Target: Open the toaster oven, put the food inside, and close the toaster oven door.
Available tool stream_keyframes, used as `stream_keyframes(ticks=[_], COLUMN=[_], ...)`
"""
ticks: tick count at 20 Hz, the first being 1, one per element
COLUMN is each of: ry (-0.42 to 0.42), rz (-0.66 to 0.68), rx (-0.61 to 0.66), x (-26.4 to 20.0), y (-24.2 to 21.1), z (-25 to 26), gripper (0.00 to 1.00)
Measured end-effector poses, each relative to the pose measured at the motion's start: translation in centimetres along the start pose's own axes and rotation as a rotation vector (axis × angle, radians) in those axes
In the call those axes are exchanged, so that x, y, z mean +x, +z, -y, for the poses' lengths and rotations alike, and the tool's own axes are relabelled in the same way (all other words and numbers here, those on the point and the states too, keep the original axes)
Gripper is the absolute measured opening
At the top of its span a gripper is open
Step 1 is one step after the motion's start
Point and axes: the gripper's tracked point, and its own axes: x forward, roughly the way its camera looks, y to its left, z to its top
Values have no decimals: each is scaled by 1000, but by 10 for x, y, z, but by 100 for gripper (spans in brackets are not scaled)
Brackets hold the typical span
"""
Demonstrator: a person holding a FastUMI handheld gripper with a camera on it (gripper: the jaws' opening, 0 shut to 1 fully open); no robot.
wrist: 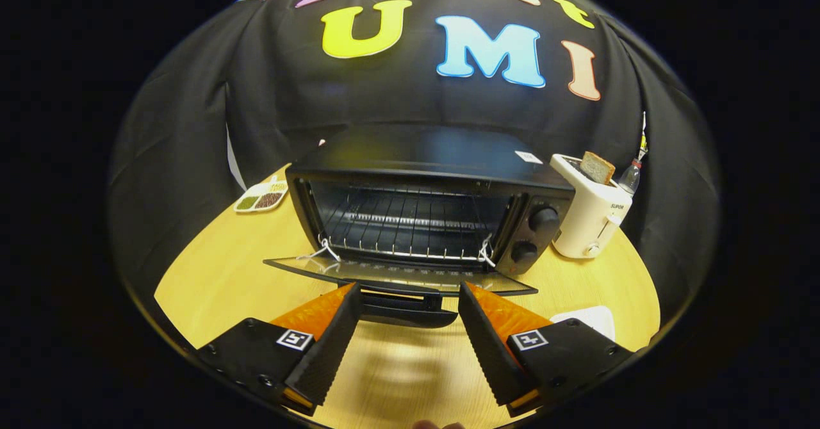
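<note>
Jaws of the gripper (406, 301) are standing wide apart, holding nothing, tips flanking the door handle (400, 308). Handle's long axis is running crosswise between them, just ahead. Glass door (400, 276) is lying fully down, flat over the wooden surface (211, 275). Toaster oven (426, 205) is gaping straight beyond, rack (403, 227) bare. Toast slice (597, 167), likely the food, is sitting in the white toaster (592, 214) farther right.

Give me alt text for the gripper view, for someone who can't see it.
A black toaster oven sits on a wooden table with its glass door folded down, wire rack bare. The gripper is open, fingers either side of the door handle. A white toaster holding bread stands beside the oven.
</note>
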Motion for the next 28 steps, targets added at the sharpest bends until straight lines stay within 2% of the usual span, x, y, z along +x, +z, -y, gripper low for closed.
stream_keyframes(ticks=[6,11,16,18,22,28], ry=[18,68,95,93,36,4], rz=[-159,-175,-182,-204,-247,-300], rx=[41,-103,-260,-236,-99,0], x=[-8,-47,-92,-101,-112,-96], y=[-69,-94,-92,-93,-93,-97], z=[-10,-4,47,76,136,233], gripper=[97,97,98,99,98,98])
